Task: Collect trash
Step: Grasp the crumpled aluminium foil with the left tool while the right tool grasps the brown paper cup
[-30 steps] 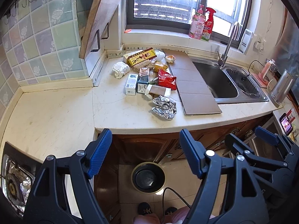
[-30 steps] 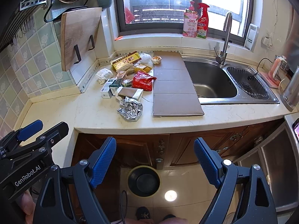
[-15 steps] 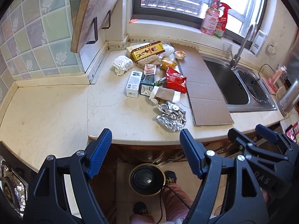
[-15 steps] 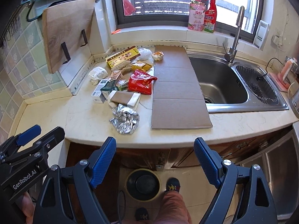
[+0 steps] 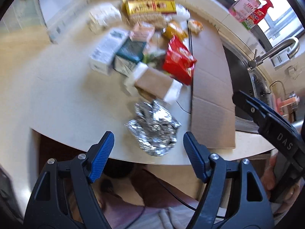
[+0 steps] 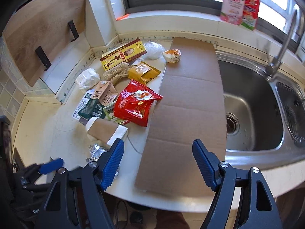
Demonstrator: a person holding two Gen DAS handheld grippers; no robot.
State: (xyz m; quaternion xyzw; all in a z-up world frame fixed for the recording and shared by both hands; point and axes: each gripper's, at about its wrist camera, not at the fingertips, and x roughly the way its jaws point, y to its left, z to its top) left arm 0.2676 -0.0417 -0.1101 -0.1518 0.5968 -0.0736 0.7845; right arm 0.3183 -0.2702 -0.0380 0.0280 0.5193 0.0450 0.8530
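On cream stone table (image 6: 57,131): crumpled silver foil ball (image 5: 154,128) just ahead of gaping left claw (image 5: 148,148); right claw (image 6: 158,162) gaping over flat brown cardboard sheet (image 6: 186,105).

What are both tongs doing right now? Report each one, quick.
Left tongs: open, empty, lined up on the foil at the counter edge.
Right tongs: open, empty, over the near end of the cardboard.

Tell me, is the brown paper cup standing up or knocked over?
Knocked over. The brown paper cup with a white lid lies on its side on the cream countertop, lid end pointing left, beside the red snack bag.
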